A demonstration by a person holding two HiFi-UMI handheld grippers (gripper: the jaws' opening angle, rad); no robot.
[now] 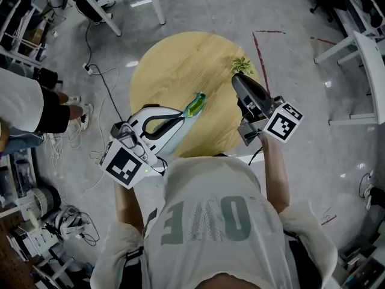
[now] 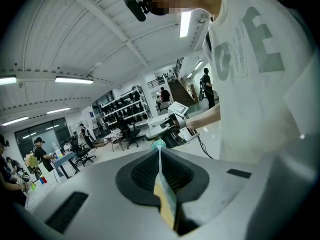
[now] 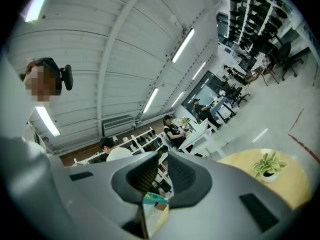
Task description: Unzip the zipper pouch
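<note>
Left gripper (image 2: 160,158) clenched on the zipper pouch (image 1: 194,105), held on edge above the near half of the round table (image 1: 174,53) | right gripper (image 3: 161,160) closed, tip near the potted plant (image 1: 241,65) at the right rim, teal-edged scrap (image 3: 152,200) low between its jaws, grip unclear | bare wood from pouch to far rim

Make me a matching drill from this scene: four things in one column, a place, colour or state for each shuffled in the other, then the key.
Things:
1. zipper pouch
2. potted plant
3. table
4. left claw

Descriptions:
A. stands upright near the rim, on the right side
B. shut on a thin edge
C. has a teal zipper edge and is held clear above the wood
D. light wood top, round

Pairs: 1-C, 2-A, 3-D, 4-B
</note>
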